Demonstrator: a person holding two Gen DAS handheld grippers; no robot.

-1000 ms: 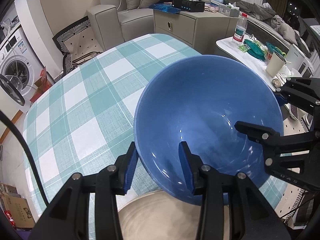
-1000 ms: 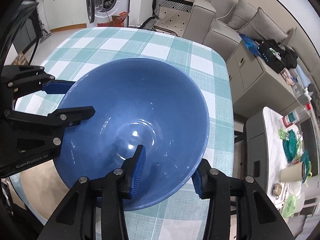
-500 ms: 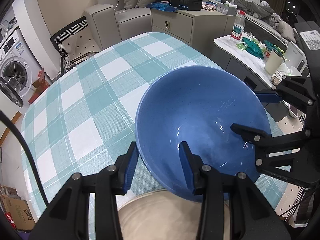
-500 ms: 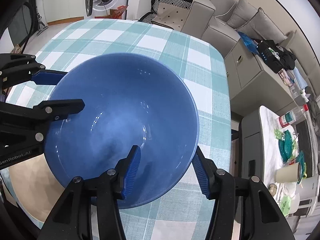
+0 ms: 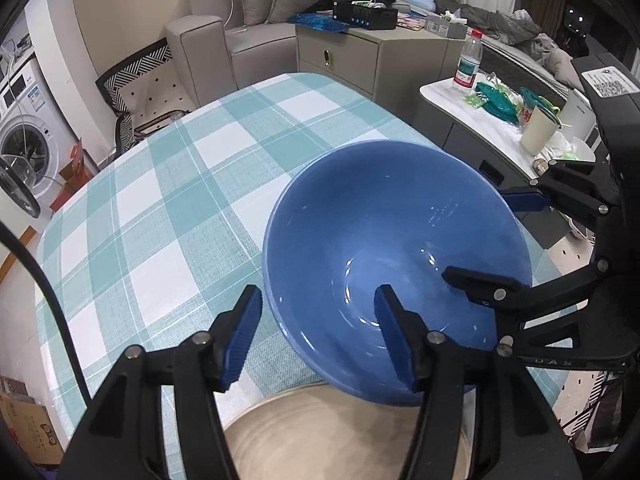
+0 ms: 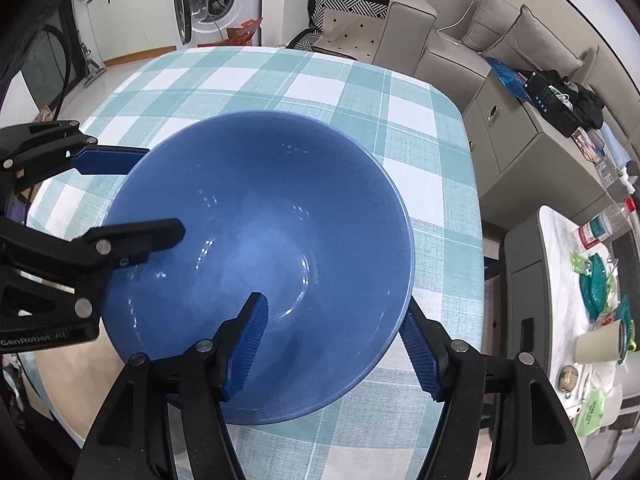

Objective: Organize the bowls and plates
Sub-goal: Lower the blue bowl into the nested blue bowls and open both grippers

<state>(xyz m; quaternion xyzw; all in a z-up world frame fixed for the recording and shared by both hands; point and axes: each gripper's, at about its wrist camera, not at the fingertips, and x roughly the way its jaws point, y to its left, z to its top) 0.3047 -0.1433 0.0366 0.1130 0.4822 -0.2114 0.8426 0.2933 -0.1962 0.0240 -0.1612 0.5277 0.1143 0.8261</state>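
You have both grippers, left [image 5: 316,334] and right [image 6: 336,344], straddling the glossy blue ceramic bowl's [image 6: 260,264] rim at six o'clock, jaws wide, so neither clamps it

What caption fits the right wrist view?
Both tongs, right and left, straddle the blue bowl's rim above the checked tablecloth.

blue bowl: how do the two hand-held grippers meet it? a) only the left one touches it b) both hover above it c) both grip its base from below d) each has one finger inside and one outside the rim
d: on the blue bowl, the right hand-held gripper and the left hand-held gripper each straddle the rim, one finger inside and one outside.
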